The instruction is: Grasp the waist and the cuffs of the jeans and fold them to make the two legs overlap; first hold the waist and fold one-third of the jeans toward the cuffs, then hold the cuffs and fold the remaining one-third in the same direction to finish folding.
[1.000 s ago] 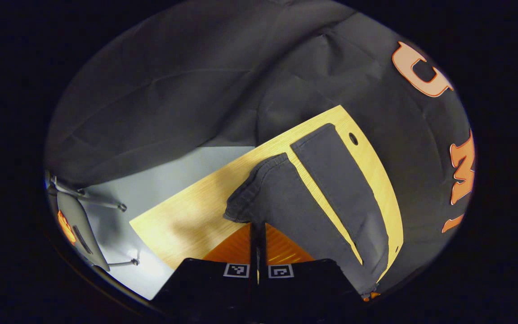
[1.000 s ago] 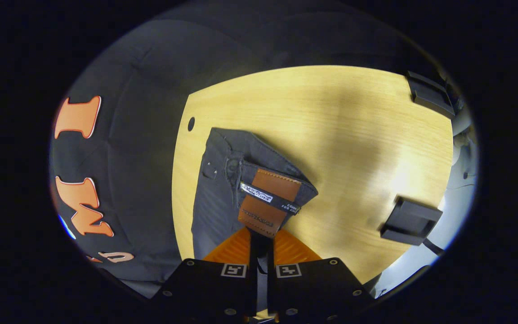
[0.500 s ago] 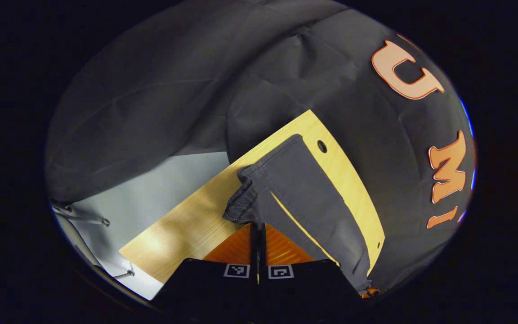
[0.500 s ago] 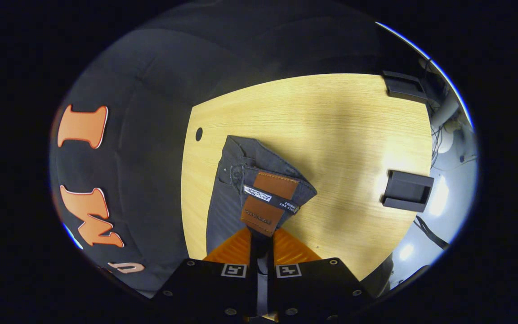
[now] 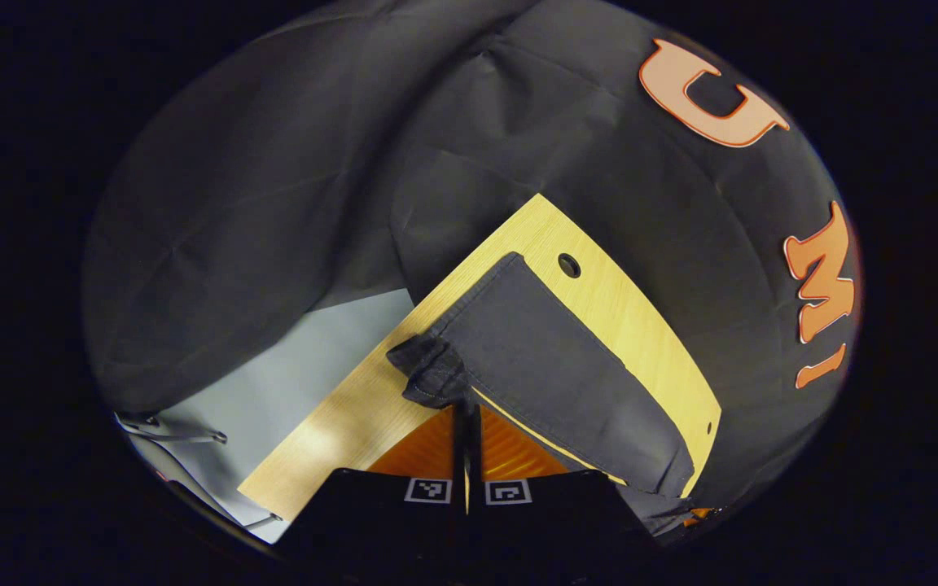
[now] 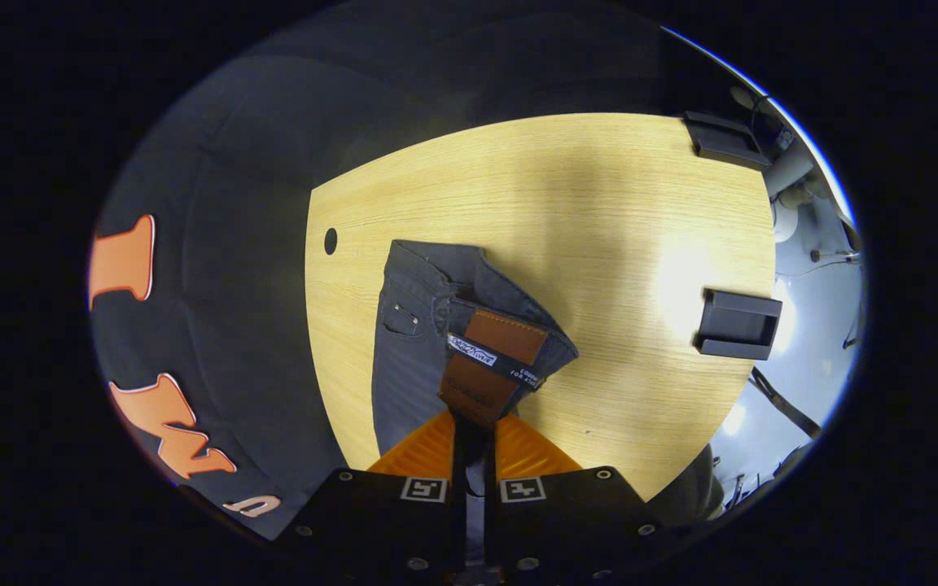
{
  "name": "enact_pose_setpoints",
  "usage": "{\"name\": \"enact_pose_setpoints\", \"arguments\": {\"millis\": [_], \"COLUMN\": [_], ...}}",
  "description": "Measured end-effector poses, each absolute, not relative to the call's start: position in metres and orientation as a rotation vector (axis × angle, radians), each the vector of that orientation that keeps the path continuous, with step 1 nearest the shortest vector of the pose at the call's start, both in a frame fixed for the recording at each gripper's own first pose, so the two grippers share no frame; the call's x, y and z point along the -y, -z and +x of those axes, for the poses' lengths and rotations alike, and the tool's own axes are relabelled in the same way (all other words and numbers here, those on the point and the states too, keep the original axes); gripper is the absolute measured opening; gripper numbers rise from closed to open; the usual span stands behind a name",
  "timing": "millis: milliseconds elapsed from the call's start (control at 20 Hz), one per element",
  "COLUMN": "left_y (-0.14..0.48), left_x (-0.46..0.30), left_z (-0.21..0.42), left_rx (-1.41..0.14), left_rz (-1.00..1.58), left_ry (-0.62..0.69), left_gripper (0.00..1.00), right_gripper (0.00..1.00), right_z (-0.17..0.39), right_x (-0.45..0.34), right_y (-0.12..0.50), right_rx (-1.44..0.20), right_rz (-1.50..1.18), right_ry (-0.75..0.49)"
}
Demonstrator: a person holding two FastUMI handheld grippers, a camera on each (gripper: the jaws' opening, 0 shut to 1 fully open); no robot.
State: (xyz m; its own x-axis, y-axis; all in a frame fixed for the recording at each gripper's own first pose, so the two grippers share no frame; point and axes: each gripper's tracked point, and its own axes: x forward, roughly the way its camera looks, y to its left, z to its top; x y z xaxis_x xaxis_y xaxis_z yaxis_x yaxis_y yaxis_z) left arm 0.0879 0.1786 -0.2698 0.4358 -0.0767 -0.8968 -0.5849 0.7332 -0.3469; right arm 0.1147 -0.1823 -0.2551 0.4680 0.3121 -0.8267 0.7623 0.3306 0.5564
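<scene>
A pale wooden worktop with a fine straight grain [image 6: 599, 203] carries everything here; a small round hole [image 5: 569, 265] is bored near one of its corners, and the same hole [image 6: 330, 241] sits beside the cloth in the right gripper view. On it lies one pair of dark grey denim jeans [image 5: 550, 366], their cloth matte with stitched hems, and the two legs run side by side as a long flat band towards the worktop's far corner. In the right gripper view the jeans [image 6: 412, 358] show the waist end, with a riveted pocket and a brown leather patch [image 6: 493, 366] crossed by a narrow white woven tag. Two black, box-shaped holders [image 6: 739, 324] rest on the worktop well apart from the jeans, one near the right edge and one at the far corner. The left gripper [image 5: 466, 411] has its jaws drawn almost together on a bunched, lifted cuff [image 5: 436, 376]. The right gripper [image 6: 473, 423] likewise has its jaws nearly closed, pinching the raised waistband just below the leather patch.
</scene>
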Motion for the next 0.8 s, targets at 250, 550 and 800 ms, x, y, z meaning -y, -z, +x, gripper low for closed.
{"name": "enact_pose_setpoints", "arguments": {"millis": [250, 550, 800], "left_y": [0.274, 0.3, 0.307], "left_x": [-0.178, -0.161, -0.185], "left_z": [0.14, 0.188, 0.226], "left_rx": [-1.128, -1.164, -1.117], "left_rz": [-0.622, -0.537, -0.513], "left_ry": [-0.371, -0.379, -0.438], "left_gripper": [0.01, 0.01, 0.01], "right_gripper": [0.1, 0.1, 0.1], "right_z": [0.155, 0.198, 0.231], "right_x": [0.177, 0.165, 0.159], "right_y": [0.253, 0.26, 0.266], "right_rx": [-1.133, -1.157, -1.172], "right_rz": [1.317, 1.341, 1.361], "right_ry": [0.36, 0.331, 0.34]}}
